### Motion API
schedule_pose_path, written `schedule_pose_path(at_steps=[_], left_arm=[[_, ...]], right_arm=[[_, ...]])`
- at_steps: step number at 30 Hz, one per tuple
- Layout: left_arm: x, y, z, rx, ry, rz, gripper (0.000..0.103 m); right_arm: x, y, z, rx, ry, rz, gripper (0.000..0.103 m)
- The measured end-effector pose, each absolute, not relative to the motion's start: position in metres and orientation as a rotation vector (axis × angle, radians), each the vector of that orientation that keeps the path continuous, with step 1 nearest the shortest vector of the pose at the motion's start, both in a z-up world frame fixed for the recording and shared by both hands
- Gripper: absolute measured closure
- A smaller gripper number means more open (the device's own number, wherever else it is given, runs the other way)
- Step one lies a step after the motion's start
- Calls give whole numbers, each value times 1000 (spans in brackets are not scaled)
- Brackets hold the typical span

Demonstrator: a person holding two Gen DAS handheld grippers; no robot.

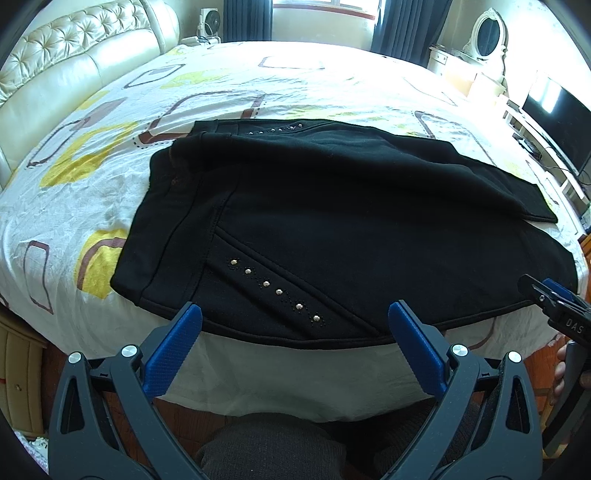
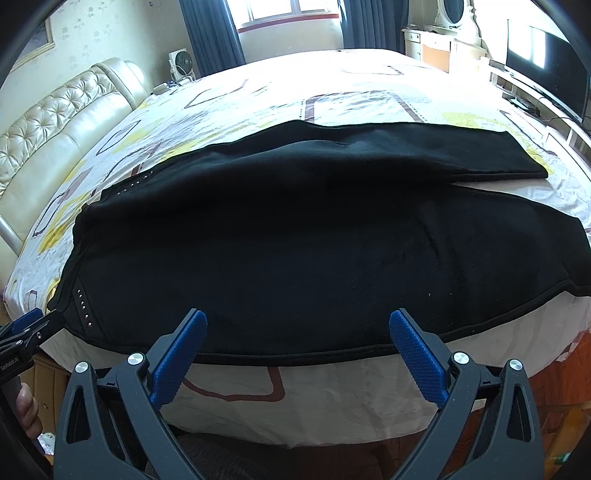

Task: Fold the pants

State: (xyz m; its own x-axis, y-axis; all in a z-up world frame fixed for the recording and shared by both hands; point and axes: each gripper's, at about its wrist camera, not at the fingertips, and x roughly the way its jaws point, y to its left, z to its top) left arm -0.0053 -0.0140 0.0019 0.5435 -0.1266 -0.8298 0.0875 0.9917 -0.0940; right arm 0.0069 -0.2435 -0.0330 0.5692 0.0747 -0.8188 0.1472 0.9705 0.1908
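Black pants (image 1: 332, 221) lie flat across the near part of the bed, waistband to the left, legs running right. A row of metal studs (image 1: 277, 291) marks the near pocket. In the right wrist view the pants (image 2: 295, 240) fill the middle; the two legs split apart at the right. My left gripper (image 1: 295, 314) is open and empty, just in front of the near hem by the pocket. My right gripper (image 2: 297, 325) is open and empty, at the near edge of the leg. The right gripper also shows in the left wrist view (image 1: 554, 299), the left gripper in the right wrist view (image 2: 22, 332).
The bed sheet (image 1: 221, 92) is white with yellow and brown shapes. A padded cream headboard (image 1: 74, 66) stands at the left. A TV (image 1: 557, 114) and a dresser with a mirror (image 1: 487, 33) are at the right. A fan (image 2: 181, 62) stands by the curtains.
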Motion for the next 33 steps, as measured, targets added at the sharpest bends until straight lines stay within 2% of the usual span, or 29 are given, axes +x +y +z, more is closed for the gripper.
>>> schedule_pose_path(at_steps=[5, 11, 17, 22, 27, 33], left_arm=[[6, 2, 6, -195, 1074, -276, 2], [33, 41, -6, -221, 1237, -265, 2], [79, 127, 8, -467, 1136, -329, 2], [157, 174, -1, -495, 1128, -364, 2], [233, 193, -29, -519, 1165, -417, 2], [286, 193, -58, -649, 1191, -529, 2]], right_arm=[[7, -238, -24, 236, 969, 30, 4], [14, -227, -3, 118, 918, 117, 4], [41, -225, 0, 54, 909, 184, 4], [68, -219, -1, 67, 905, 224, 4], [95, -213, -6, 92, 912, 244, 4], [119, -216, -21, 165, 944, 276, 4]])
